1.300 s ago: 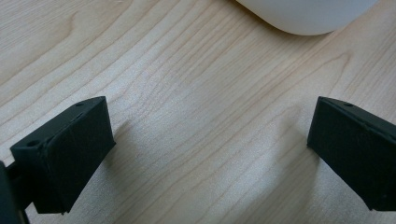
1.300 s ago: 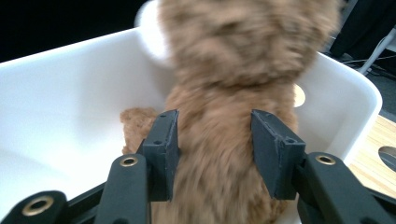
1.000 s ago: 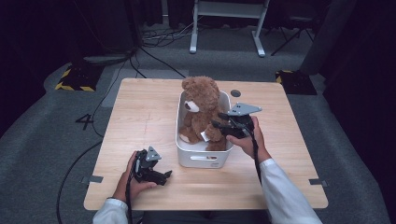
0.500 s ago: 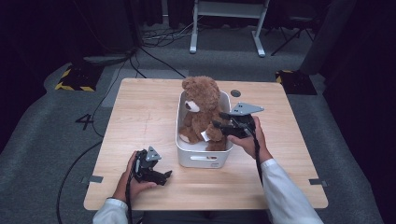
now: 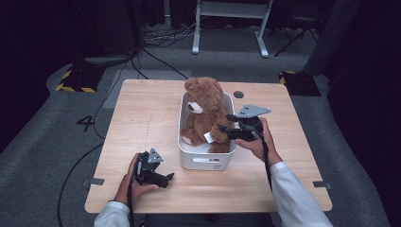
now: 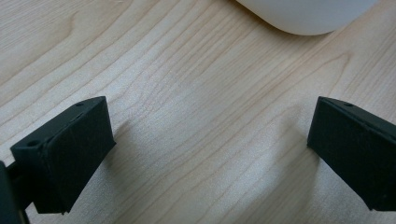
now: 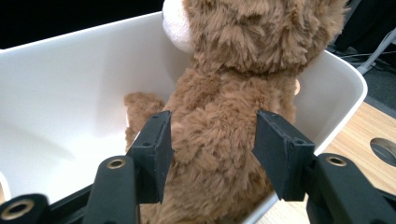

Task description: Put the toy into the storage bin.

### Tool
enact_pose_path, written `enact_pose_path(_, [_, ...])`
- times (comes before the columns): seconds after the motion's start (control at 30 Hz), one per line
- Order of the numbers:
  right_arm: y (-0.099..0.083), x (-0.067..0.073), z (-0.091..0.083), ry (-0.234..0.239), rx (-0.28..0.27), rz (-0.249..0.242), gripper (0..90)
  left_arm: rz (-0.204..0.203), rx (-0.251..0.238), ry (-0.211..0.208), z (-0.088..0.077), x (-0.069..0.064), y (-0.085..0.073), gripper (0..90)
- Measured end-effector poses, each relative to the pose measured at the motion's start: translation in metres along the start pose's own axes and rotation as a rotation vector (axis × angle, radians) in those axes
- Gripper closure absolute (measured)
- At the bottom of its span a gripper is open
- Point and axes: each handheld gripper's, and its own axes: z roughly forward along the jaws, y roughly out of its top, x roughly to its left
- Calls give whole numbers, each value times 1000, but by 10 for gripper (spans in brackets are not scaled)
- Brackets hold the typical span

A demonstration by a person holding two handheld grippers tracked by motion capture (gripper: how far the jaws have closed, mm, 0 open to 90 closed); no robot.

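Note:
A brown teddy bear (image 5: pixel 205 111) sits upright in a white bin (image 5: pixel 205 161) at the middle of the table. My right gripper (image 5: pixel 225 123) reaches in over the bin's right rim. In the right gripper view its jaws have just been opening. They stand on either side of the bear's furry flank (image 7: pixel 219 140), and the gripper (image 7: pixel 210 149) is open, its pads at most brushing the fur. My left gripper (image 5: pixel 166 178) rests on the wood at the front left, open wide. Bare table lies between its jaws (image 6: pixel 210 140).
The bin's rounded corner (image 6: pixel 303 14) lies just ahead of the left gripper. A round cable hole (image 5: pixel 238 94) sits in the tabletop behind the bin. Bare wood (image 5: pixel 142 113) stretches left of the bin. Cables and stand legs (image 5: pixel 227 28) lie on the floor beyond.
The right gripper's jaws look slightly wider apart at the bear's side. The bear, the bin and the left gripper have kept their places.

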Motion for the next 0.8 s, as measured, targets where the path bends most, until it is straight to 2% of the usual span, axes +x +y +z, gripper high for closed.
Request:
enact_pose_path(0.1, [-1, 0, -3, -9, 13, -13, 442, 0, 0, 0, 0, 0, 0, 3])
enact_pose_path(0.5, [-1, -2, -15, -8, -6, -7, 370, 0, 0, 0, 0, 0, 0, 3])
enact_pose_path(0.57, [-1, -2, -17, -18, -10, -11, 302, 0, 0, 0, 0, 0, 0, 3])
enact_pose_path(0.8, [-3, -4, -26, -45, -1, -22, 229, 0, 0, 0, 0, 0, 0, 2])
